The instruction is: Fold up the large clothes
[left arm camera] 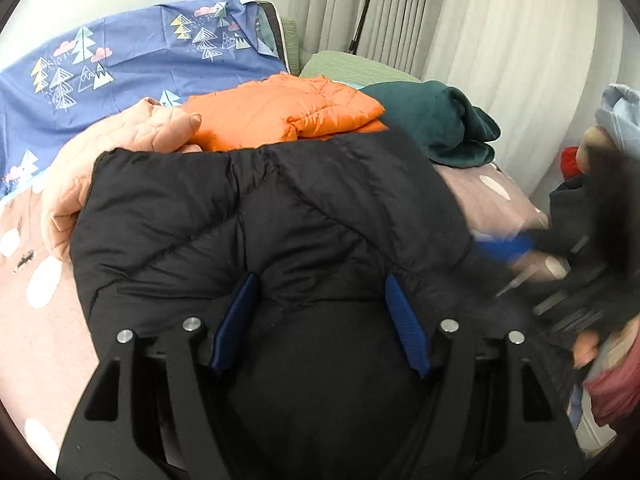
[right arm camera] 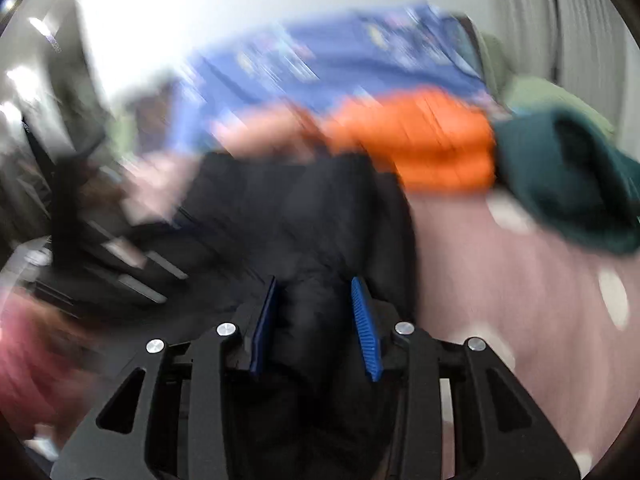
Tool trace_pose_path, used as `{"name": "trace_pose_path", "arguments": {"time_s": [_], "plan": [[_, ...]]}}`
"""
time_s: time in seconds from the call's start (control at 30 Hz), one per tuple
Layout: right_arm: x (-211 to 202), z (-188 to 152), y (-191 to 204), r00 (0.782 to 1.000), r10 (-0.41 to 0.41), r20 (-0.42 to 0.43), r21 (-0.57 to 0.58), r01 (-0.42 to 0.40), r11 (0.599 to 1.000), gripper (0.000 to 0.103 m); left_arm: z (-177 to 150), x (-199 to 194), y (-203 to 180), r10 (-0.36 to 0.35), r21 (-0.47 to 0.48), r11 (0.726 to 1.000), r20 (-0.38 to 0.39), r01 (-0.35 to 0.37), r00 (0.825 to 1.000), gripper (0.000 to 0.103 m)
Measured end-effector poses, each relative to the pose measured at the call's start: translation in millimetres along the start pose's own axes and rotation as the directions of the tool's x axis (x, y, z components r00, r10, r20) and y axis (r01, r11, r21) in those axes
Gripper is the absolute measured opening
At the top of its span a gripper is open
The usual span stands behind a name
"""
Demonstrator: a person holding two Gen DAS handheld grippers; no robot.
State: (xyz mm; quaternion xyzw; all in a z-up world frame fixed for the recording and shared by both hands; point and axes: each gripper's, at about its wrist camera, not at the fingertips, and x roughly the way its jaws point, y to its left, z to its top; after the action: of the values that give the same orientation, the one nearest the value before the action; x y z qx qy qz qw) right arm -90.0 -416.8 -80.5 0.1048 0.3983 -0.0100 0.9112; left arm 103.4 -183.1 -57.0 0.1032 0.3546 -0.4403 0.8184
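A: What does the left wrist view give you?

B: The left gripper sits over a black quilted jacket spread on the pink dotted bedsheet. Its jaws stand wide, with jacket bulk between the blue pads; I cannot tell whether they press on it. Behind the jacket lie a peach quilted garment, a folded orange jacket and a dark green garment. A blue tree-print cover is at the back, pale curtains to the right. The right gripper shows blurred at the jacket's right edge.

A: And the right wrist view?

B: Heavily blurred. The right gripper has a fold of the black jacket between its pads, jaws partly apart; grip unclear. The orange jacket and green garment lie beyond.
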Motion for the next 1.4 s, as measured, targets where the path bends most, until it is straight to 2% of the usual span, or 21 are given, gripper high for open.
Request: {"name": "trace_pose_path", "arguments": {"time_s": [0.07,0.1,0.13,0.23,0.3,0.37,0.43,0.47,0.53,0.63,0.77,0.87,0.9,0.93,0.97,1.0,1.03,1.1,1.27,1.4], "plan": [[7,-9,-12,1.0,0.03,-0.007,0.096,-0.029,0.995,0.038,9,-5,1,0.005,-0.014,1.0,0.0,-0.005,1.0,0.053],[6,-9,-11,1.0,0.024,-0.007,0.089,-0.023,0.996,0.038,15,-7,2,-0.004,-0.028,1.0,-0.001,0.004,1.0,0.032],[5,-8,-8,1.0,0.014,-0.006,0.07,-0.014,0.997,0.038,23,-9,4,-0.024,-0.042,0.999,0.001,0.024,1.0,0.018],[7,-7,-3,1.0,-0.001,-0.01,0.059,0.001,0.998,0.038,52,-11,6,-0.056,-0.034,0.998,0.036,0.057,0.998,0.017],[7,-8,-1,1.0,0.004,-0.005,0.067,-0.004,0.998,0.038,71,5,1,-0.112,-0.023,0.993,0.009,0.113,0.994,0.017],[10,-11,-2,1.0,0.011,0.005,0.081,-0.012,0.997,0.039,80,32,-5,-0.115,0.008,0.993,-0.038,0.115,0.993,0.022],[11,-12,-3,1.0,0.003,0.015,0.088,-0.004,0.996,0.039,74,73,-9,-0.078,0.061,0.994,-0.125,0.086,0.989,0.025],[7,-14,-7,1.0,-0.008,0.025,0.097,0.006,0.995,0.039,65,96,-4,-0.061,0.046,0.996,-0.174,0.07,0.983,0.025],[8,-15,-11,1.0,-0.017,0.019,0.11,0.015,0.994,0.039,56,114,8,-0.105,-0.019,0.994,-0.184,0.103,0.977,0.025],[9,-15,-12,1.0,-0.015,0.01,0.094,0.014,0.995,0.039,49,116,9,-0.105,-0.016,0.994,-0.178,0.104,0.978,0.024],[-15,-10,-2,0.997,-0.079,0.023,0.06,0.078,0.995,0.039,45,117,2,-0.067,0.023,0.997,-0.178,0.073,0.982,0.024],[-51,-16,12,0.993,-0.017,0.117,0.012,0.016,1.0,0.039,47,118,-4,-0.047,0.043,0.998,-0.178,0.056,0.983,0.024],[-56,-19,16,0.992,0.01,0.125,-0.012,-0.009,1.0,0.038,48,118,-4,-0.05,0.041,0.997,-0.179,0.058,0.983,0.024],[-55,-22,19,0.994,0.024,0.11,-0.027,-0.021,0.999,0.038,48,117,-2,-0.054,0.037,0.997,-0.179,0.062,0.982,0.024],[-43,-29,19,0.998,-0.001,0.057,-0.03,0.003,1.0,0.038,48,117,-2,-0.06,0.032,0.997,-0.178,0.067,0.982,0.024],[-30,-34,14,1.0,-0.023,0.009,-0.011,0.023,1.0,0.039,47,116,1,-0.066,0.028,0.997,-0.178,0.072,0.982,0.024],[-12,-43,3,1.0,0.001,-0.031,0.054,0.001,0.999,0.041,48,116,2,-0.08,0.019,0.996,-0.18,0.085,0.98,0.024],[-1,-47,-9,0.998,0.051,-0.037,0.124,-0.046,0.991,0.042,47,116,4,-0.095,0.009,0.995,-0.18,0.098,0.979,0.024],[-1,-44,4,0.999,-0.02,-0.039,0.075,0.023,0.997,0.042,46,117,1,-0.085,0.018,0.996,-0.177,0.089,0.981,0.024],[1,-42,3,0.999,-0.012,-0.044,0.092,0.016,0.996,0.043,48,110,-2,-0.06,0.031,0.997,-0.169,0.066,0.984,0.024]]}}
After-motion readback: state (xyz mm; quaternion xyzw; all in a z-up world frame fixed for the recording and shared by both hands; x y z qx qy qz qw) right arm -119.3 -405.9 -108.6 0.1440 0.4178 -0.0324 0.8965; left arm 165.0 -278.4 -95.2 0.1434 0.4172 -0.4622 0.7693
